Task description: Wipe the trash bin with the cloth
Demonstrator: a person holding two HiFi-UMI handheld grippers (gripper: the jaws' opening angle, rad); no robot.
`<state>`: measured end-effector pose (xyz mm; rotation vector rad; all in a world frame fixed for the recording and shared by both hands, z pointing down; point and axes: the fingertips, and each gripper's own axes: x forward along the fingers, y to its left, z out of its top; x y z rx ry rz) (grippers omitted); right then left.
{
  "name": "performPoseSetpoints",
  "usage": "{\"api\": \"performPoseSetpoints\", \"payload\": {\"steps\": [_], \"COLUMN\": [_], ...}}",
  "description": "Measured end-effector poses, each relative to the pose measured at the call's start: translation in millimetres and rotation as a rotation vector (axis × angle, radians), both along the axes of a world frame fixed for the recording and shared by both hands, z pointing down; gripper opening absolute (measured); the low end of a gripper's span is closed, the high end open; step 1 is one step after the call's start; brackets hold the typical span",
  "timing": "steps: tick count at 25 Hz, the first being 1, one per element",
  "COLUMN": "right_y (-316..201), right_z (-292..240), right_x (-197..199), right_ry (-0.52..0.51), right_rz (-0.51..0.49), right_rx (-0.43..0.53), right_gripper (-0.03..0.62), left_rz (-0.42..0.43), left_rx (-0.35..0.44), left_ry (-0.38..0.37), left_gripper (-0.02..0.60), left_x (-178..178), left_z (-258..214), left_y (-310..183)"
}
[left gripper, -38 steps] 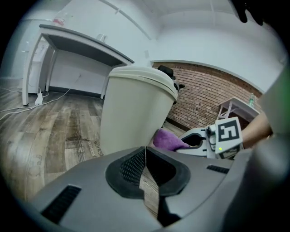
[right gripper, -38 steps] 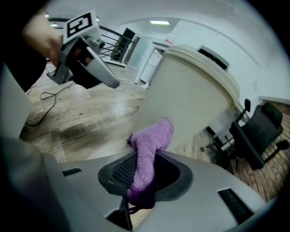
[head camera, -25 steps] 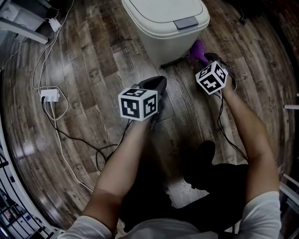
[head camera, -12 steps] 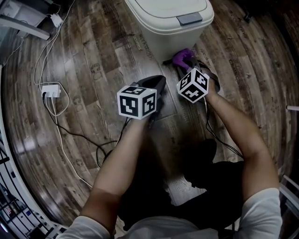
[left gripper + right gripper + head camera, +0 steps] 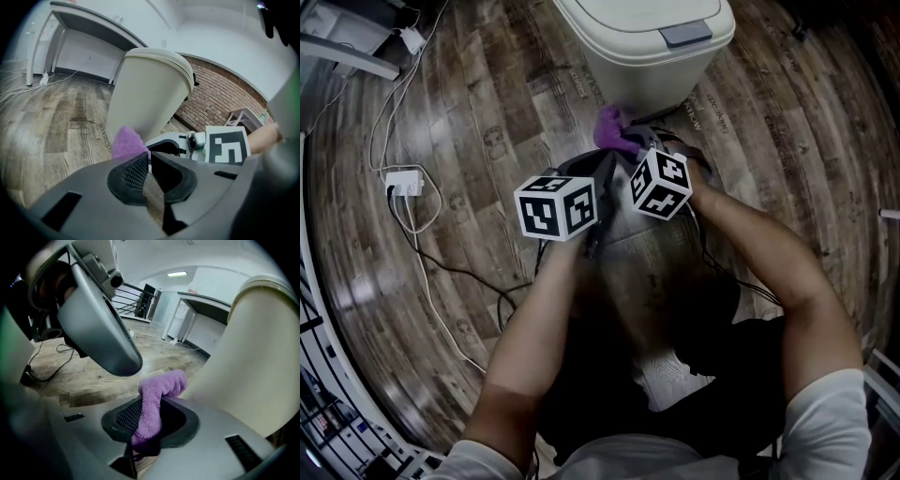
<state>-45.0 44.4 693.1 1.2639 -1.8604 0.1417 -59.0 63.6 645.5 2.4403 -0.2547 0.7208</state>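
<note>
Right gripper view: right gripper [image 5: 152, 405] is clamping cloth [image 5: 164, 383] beside trash bin [image 5: 248, 357] at 3 o'clock; left gripper [image 5: 150, 155] fingers are sitting closed.

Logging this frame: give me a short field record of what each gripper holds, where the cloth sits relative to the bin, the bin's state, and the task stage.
left gripper: jaws together, nothing between them
right gripper: shut on the purple cloth
cloth position: low at the front wall of the trash bin, near the wooden floor; contact not certain
bin state: upright, lid shut
task stage: probably at or just before a wiping pass on the lower front
</note>
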Motion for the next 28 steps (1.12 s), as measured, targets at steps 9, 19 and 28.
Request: {"api": "performPoseSetpoints", "payload": {"steps": [9,19,28], "right_y": [31.5,88.1,71.2], "right_z": [36.9,79.7,82.5], "right_x": [10.6,157.9,259.1], "right_ry": [0.031,0.195,0.271], "right_rz": [-0.062,0.119,0.402], "right_rx": [-0.137,-0.298,-0.295], "right_gripper": [0.097,0.097,0.097], "left_rz": [0.006,0.052,0.073], "left_rx": [-0.021,-0.019,-0.008], "left_ry": [-0.018,-0.053,-0.084], "left_gripper": [0.003,0.003,0.003], "left_x": [0.7,25.9,36.7], "left_z": [7.2,17.1,19.3], "left_y": [4.7,27.6,42.4]}}
